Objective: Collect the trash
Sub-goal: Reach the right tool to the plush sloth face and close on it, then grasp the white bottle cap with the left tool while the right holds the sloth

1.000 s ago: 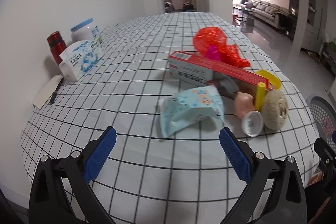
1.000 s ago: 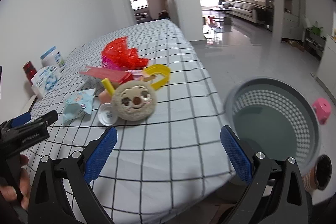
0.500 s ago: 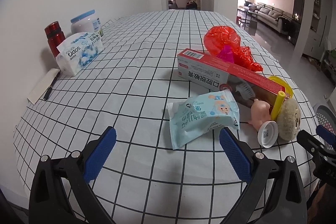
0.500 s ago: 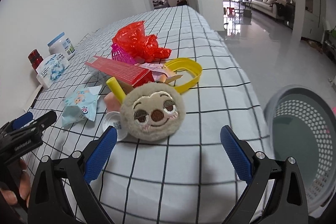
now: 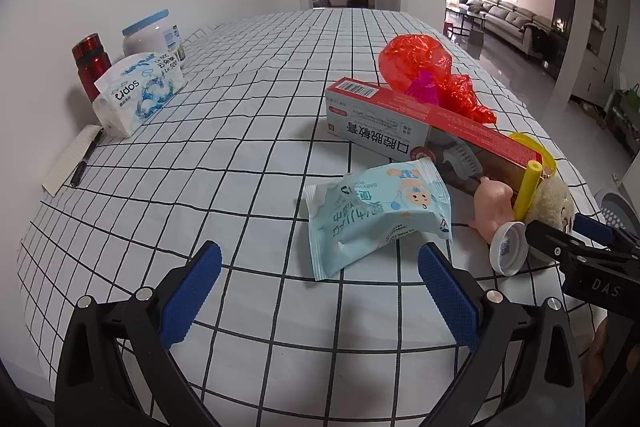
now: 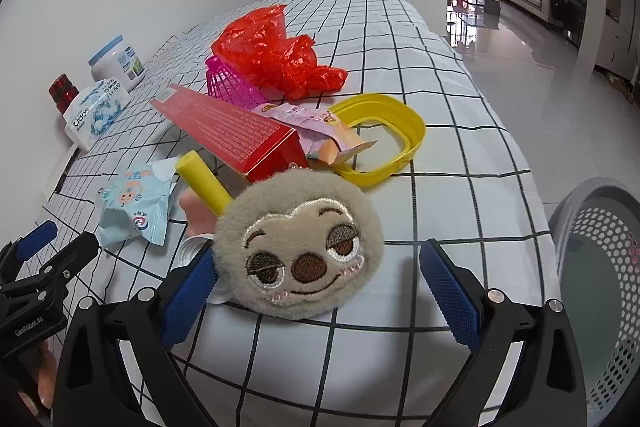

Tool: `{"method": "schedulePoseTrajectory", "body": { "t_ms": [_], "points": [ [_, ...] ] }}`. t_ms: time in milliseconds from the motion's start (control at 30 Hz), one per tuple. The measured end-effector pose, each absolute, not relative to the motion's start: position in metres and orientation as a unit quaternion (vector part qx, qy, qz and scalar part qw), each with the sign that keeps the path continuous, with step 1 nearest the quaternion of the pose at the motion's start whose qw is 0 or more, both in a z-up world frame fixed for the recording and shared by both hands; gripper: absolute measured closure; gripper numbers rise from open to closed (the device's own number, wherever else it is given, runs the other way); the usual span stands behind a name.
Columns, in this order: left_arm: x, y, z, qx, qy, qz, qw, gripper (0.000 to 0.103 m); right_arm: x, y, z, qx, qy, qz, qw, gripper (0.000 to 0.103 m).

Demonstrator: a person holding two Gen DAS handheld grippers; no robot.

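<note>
A heap of trash lies on the checked tablecloth [image 5: 240, 131]: a light blue wipes packet [image 5: 378, 213], a red and white toothpaste box [image 5: 420, 131], a red plastic bag [image 5: 420, 65], a yellow ring [image 6: 384, 139], a pink wrapper [image 6: 316, 125] and a beige plush sloth face [image 6: 300, 247]. My left gripper [image 5: 320, 291] is open, just short of the wipes packet. My right gripper [image 6: 320, 287] is open, its fingers either side of the plush, left pad touching it. The wipes packet [image 6: 134, 209] also shows in the right wrist view.
A grey perforated basket [image 6: 600, 267] stands on the floor off the table's right edge. By the wall on the left stand a tissue pack [image 5: 138, 89], a white jar [image 5: 150, 35], a red bottle [image 5: 90, 65] and a notepad with a pen [image 5: 74, 159].
Both grippers have moved forward over the table toward the heap. The right gripper now straddles the plush; the left is closer to the wipes packet. Both stay open.
</note>
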State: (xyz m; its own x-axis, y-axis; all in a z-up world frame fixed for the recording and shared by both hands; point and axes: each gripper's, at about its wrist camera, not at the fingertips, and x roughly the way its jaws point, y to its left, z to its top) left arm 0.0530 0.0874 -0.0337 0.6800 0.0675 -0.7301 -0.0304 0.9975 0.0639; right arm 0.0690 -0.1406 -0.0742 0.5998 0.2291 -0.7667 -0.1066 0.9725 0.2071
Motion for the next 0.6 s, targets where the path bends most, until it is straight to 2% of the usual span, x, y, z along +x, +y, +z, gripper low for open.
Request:
{"method": "schedulePoseTrajectory", "body": {
  "t_ms": [167,200,233,267,600],
  "points": [
    [0.051,0.083,-0.034,0.025,0.401,0.021,0.915,0.006,0.065,-0.137,-0.071,0.062,0.429,0.107,0.895,0.010],
    [0.050,0.081,-0.034,0.026,0.401,0.019,0.915,0.006,0.063,-0.136,-0.070,0.061,0.427,0.112,0.895,0.017],
    [0.049,0.079,-0.034,0.027,0.401,0.016,0.915,0.006,0.062,-0.135,-0.070,0.060,0.428,0.115,0.894,0.031],
    [0.048,0.078,-0.034,0.028,0.401,0.015,0.915,0.006,0.060,-0.135,-0.070,0.061,0.430,0.117,0.893,0.033],
    [0.039,0.058,-0.034,0.021,0.403,-0.018,0.915,0.006,0.041,-0.157,-0.060,0.092,0.406,0.112,0.903,0.035]
  ]
}}
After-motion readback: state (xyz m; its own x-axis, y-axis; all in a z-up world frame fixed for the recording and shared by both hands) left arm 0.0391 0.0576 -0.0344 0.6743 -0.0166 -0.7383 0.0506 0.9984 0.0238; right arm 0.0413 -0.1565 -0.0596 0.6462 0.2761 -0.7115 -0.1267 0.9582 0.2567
